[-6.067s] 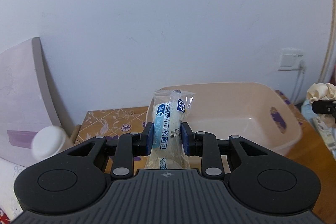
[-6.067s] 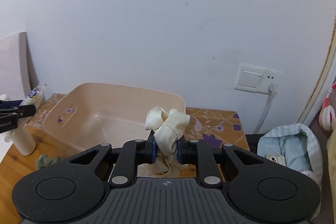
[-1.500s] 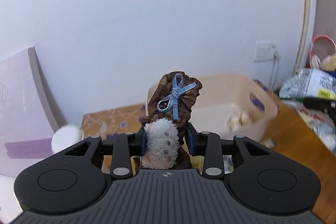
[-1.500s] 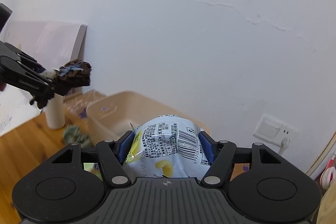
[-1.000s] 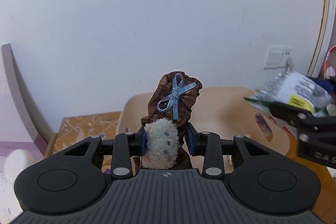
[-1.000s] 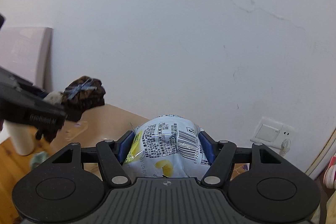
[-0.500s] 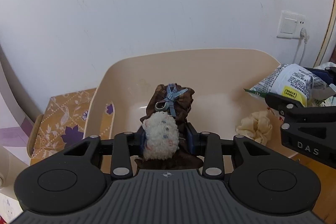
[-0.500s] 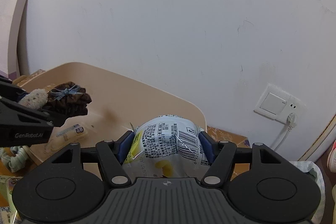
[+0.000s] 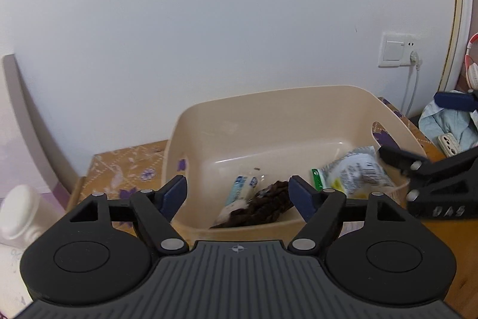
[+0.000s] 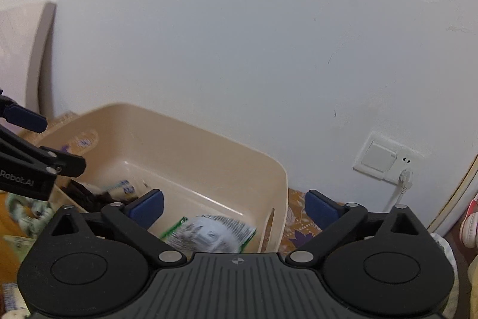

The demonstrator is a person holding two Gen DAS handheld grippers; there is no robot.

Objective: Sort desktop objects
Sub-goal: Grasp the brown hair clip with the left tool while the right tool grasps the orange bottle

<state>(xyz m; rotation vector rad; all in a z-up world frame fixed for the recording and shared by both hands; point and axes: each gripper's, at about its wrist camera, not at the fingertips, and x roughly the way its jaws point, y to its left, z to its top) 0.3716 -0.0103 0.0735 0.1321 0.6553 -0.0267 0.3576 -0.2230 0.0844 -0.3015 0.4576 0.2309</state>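
Around me: white wall behind, wall socket w/ a cable plugged in on the right, patterned orange cloth under and left of the bin, white bottle at far left by a pale leaning board. Light-blue bundle past the bin's right end. Nothing blocks the way into the bin; my two tools sit close over it, one at each end.

My left gripper has just been opening, jaws now wide, nothing between the pads. The brown scrunchie lies in the beige bin near the front wall, just beyond the jaws, dark, ruffled, blurred. Beside it on the left, touching or nearly so, the bread packet, clear wrap w/ blue print.

My right gripper has also just been opening, at its widest, pads clear of everything. The snack bag, silvery w/ black print and green edge, is in the bin's right end below the jaws, blurred; can't tell if it's settled. In the left view same bag sits right of the scrunchie.
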